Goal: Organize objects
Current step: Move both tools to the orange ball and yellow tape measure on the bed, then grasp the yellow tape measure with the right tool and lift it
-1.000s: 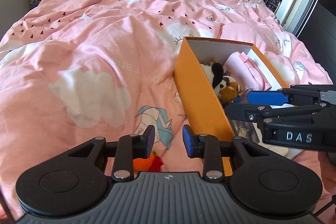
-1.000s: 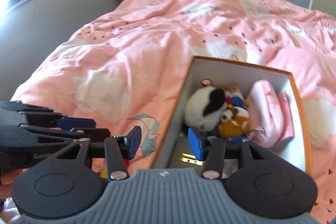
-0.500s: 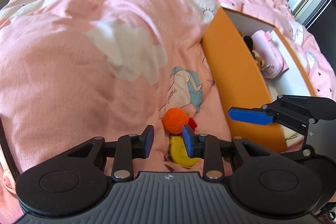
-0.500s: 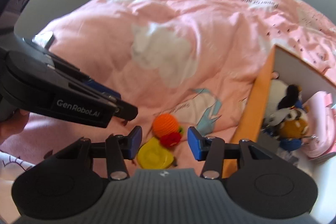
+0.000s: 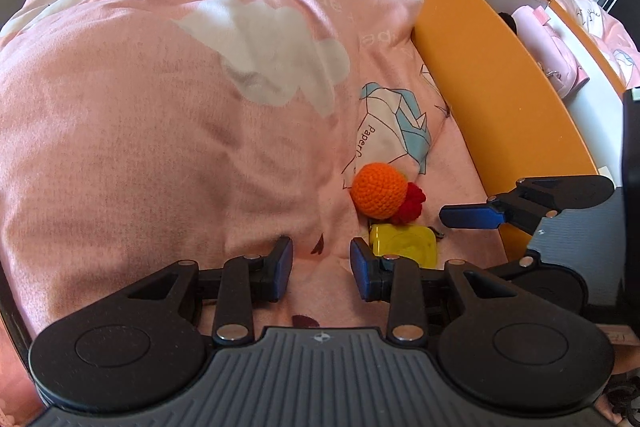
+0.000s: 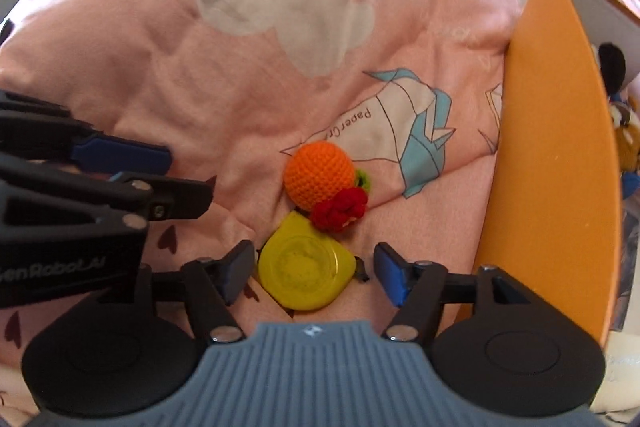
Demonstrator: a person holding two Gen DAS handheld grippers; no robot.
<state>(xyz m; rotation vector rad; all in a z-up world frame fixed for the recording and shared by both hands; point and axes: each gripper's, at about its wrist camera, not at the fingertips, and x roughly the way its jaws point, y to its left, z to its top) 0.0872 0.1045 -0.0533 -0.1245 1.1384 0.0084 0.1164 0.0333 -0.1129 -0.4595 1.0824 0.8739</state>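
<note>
The right gripper [image 6: 314, 273] has its jaws opening, with nothing held — the yellow tape measure [image 6: 306, 275] lies flat on the pink duvet [image 6: 160, 87] between the two pads, neither pad touching it. Just beyond it and touching sits the orange crocheted ball [image 6: 320, 175] with its red knitted flower [image 6: 340, 211]. The left gripper [image 5: 322, 269] stands partly open and opening over bare duvet, off to the tape measure's side, so the right is nearer. The orange box [image 6: 556, 147] stands to the right.
</note>
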